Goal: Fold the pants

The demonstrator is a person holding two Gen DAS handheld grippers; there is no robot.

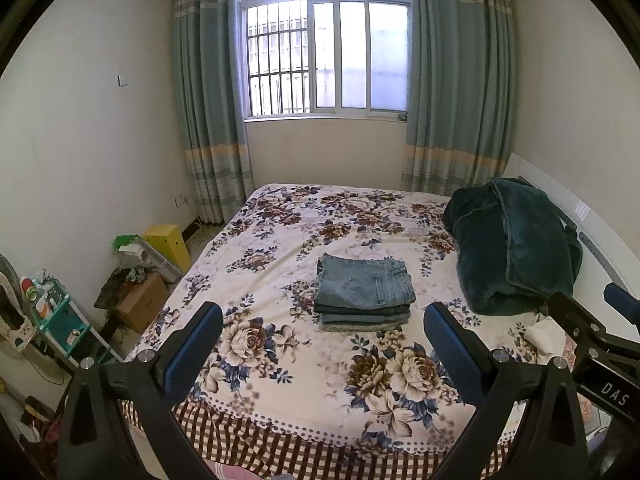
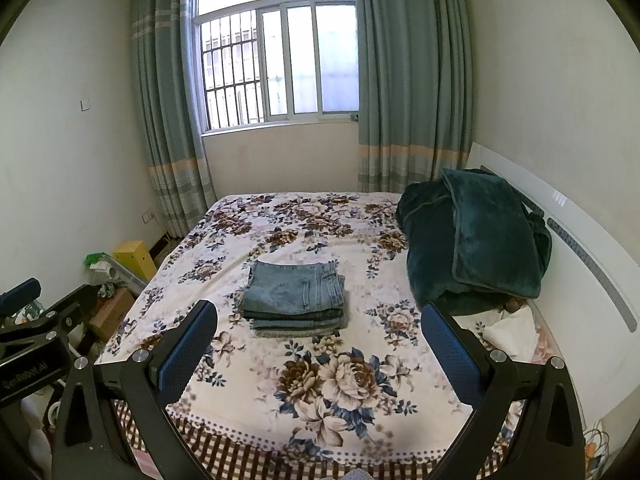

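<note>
A stack of folded blue jeans (image 1: 365, 293) lies in the middle of the floral bed cover (image 1: 280, 360); it also shows in the right wrist view (image 2: 295, 295). My left gripper (image 1: 322, 354) is open and empty, held above the bed's near edge, well short of the jeans. My right gripper (image 2: 318, 354) is open and empty too, at about the same distance from the stack. The right gripper's body shows at the right edge of the left wrist view (image 1: 588, 328). The left gripper's body shows at the left edge of the right wrist view (image 2: 32, 328).
A dark green blanket (image 1: 514, 246) is heaped at the bed's right side against a white headboard (image 2: 592, 264). A white cloth (image 2: 510, 330) lies below it. Boxes, a yellow box (image 1: 170, 242) and a teal shelf (image 1: 60, 320) crowd the floor on the left. Window and curtains stand behind.
</note>
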